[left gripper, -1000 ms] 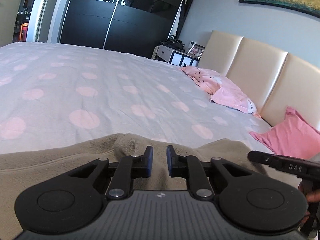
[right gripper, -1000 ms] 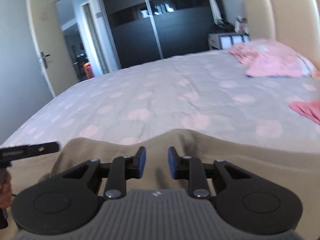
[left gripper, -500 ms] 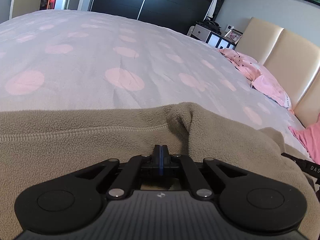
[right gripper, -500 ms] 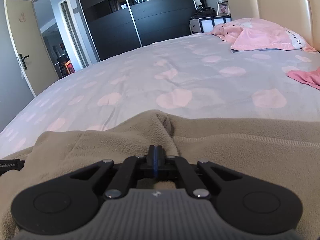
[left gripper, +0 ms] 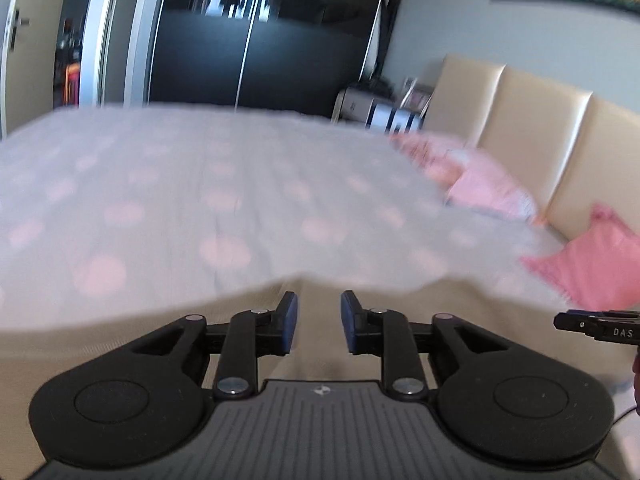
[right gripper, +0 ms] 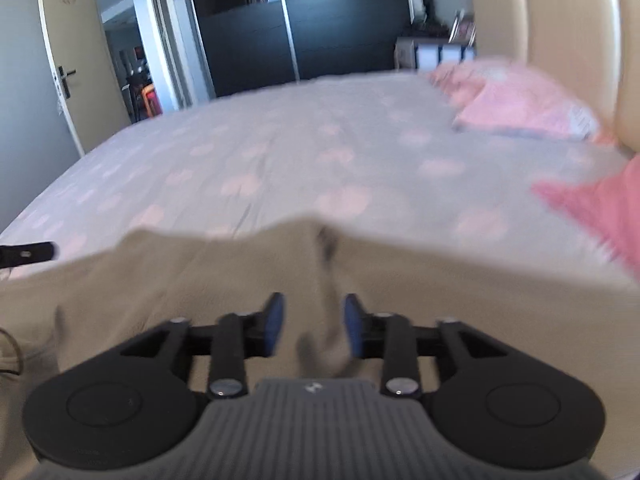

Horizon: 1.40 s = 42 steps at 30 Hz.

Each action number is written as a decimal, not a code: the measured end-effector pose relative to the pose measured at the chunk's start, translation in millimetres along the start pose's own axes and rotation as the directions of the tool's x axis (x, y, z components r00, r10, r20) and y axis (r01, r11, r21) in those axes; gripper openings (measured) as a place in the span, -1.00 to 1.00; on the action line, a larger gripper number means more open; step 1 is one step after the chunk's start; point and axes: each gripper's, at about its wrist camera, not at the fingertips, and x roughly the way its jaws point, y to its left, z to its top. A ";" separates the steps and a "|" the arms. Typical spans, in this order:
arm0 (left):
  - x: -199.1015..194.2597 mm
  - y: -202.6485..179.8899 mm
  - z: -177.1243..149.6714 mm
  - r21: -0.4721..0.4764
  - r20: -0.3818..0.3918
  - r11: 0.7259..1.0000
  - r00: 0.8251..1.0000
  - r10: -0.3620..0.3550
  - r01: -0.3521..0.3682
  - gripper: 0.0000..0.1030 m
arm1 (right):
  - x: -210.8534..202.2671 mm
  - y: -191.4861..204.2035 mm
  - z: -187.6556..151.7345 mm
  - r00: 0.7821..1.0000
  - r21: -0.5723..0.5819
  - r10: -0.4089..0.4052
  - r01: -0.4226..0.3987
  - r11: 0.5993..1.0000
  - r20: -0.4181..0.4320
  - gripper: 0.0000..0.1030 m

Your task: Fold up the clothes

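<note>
Lettering is scarce and mostly lost to blur: the only writing that reads is "DAS", white on the black bar of the right gripper (left gripper: 600, 330) where it pokes in at the right edge of the left wrist view; a small pale emblem sits on each gripper's ribbed grey body, too small to make out. The left gripper (left gripper: 319, 322) has just been opening, and its blue pads (left gripper: 289, 320) now stand apart over the beige fleece garment (left gripper: 120, 344), with cloth showing in the gap below but neither pad pressing on it. The right gripper (right gripper: 310, 326), seen in its own view, has likewise just been opening; its jaws are spread, and a raised ridge of the same beige fleece garment (right gripper: 200, 280) runs up between them, though I cannot tell whether either pad touches it. The garment lies spread along the near edge of the bed (right gripper: 280, 152), which wears a pale cover with pink dots. A pink cloth (left gripper: 592, 264) lies near the bed's right edge by the cream padded headboard (left gripper: 520, 128), and a heap of pink bedding (right gripper: 520, 100) rests at the far right corner. Beyond the bed's far edge stand a dark sliding wardrobe (left gripper: 260, 40) and a low bedside cabinet (right gripper: 436, 54).
</note>
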 end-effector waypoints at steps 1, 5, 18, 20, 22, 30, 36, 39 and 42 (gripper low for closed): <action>-13.0 -4.4 8.1 -0.004 0.019 1.000 1.000 -0.004 0.004 -0.39 | -15.3 -13.4 7.3 1.000 0.018 -0.010 0.010 1.000 0.008 -0.18; -58.6 -16.4 31.2 -0.008 0.077 1.000 0.997 0.004 -0.003 -0.30 | -78.6 -75.7 25.6 0.993 0.102 -0.109 0.104 0.989 0.037 -0.12; -132.9 -21.9 41.7 -0.008 0.076 0.996 0.993 0.090 -0.090 -0.26 | -236.0 -258.9 12.6 0.852 0.134 -0.523 0.515 0.847 0.031 0.41; -134.6 -18.6 38.1 -0.024 0.060 0.993 0.992 0.113 -0.112 -0.26 | -239.1 -276.6 3.9 0.843 0.158 -0.538 0.531 0.833 0.002 0.54; -135.9 -15.4 34.5 -0.039 0.042 0.990 0.990 0.137 -0.135 -0.26 | -235.1 -292.8 -5.1 0.837 0.170 -0.547 0.542 0.823 -0.026 0.56; -154.7 -15.7 30.4 -0.016 0.032 0.981 0.980 0.194 -0.193 -0.26 | -206.3 -358.3 -27.3 0.854 0.360 -0.517 0.502 0.786 -0.061 0.47; -162.3 -18.6 31.9 0.000 0.036 0.983 0.982 0.184 -0.184 -0.26 | -210.4 -356.2 -9.9 0.884 0.408 -0.466 0.421 0.810 0.013 -0.41; -165.4 -18.0 32.5 -0.011 0.042 0.987 0.986 0.160 -0.160 -0.26 | -228.0 -330.2 16.1 0.903 0.339 -0.426 0.381 0.860 0.065 -0.46; -165.4 -20.4 34.4 -0.010 0.038 0.992 0.991 0.127 -0.127 -0.26 | -253.0 -293.8 49.3 0.919 0.285 -0.373 0.327 0.901 0.125 -0.47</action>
